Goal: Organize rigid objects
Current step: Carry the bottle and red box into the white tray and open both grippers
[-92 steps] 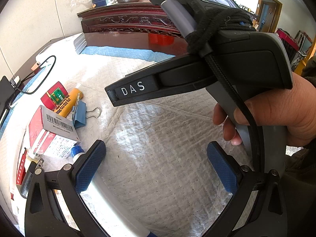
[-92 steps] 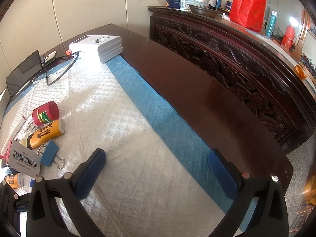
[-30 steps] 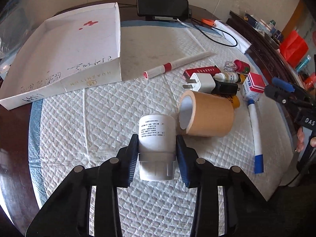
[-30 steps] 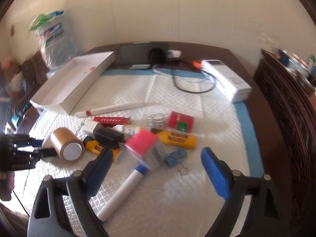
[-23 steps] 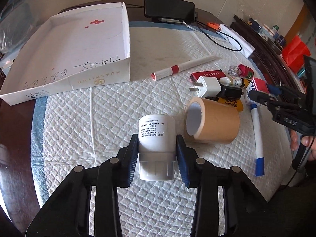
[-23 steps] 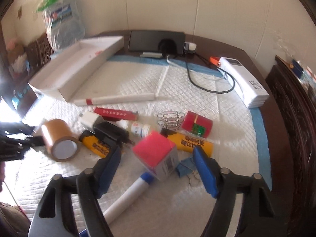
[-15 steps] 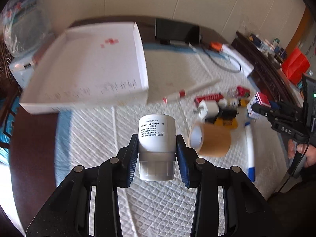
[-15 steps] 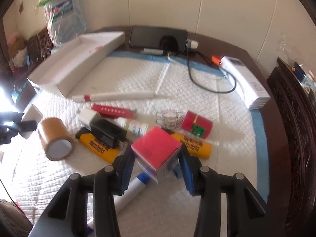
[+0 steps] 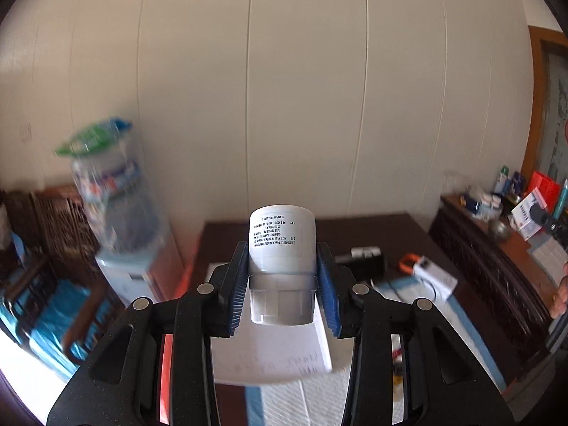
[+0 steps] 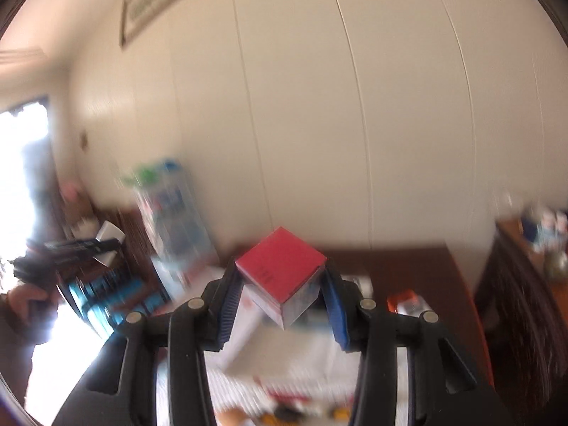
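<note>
While both tools are being held raised above the table, the scene is being recorded as follows.

Left gripper (image 9: 282, 296): is being kept clamped on a white bottle (image 9: 282, 248), the blue pads (image 9: 238, 284) being pressed against both of its sides.
White bottle: is being held between the fingers with its clear cap end toward the camera and its printed label facing up; the print is being seen upside down.
White box (image 9: 273, 351): is being seen below and just ahead of the left tool, under the bottle, with faint writing along its near wall.
Padded mat (image 9: 312, 401): is being seen under the near edge of the box, spread on a dark wooden table (image 9: 358, 229).
Right gripper (image 10: 282, 296): is being kept closed on a red-topped carton (image 10: 280, 275), one corner being turned toward the camera.
Red-topped carton: is being gripped between the blue pads (image 10: 333, 305), lifted off the surface, with its red face up.
Background of the right view: is being blurred; small items lying below the tool cannot be identified.
Water dispenser (image 9: 117, 213): is being seen well to the left of the left tool, against the wall.
</note>
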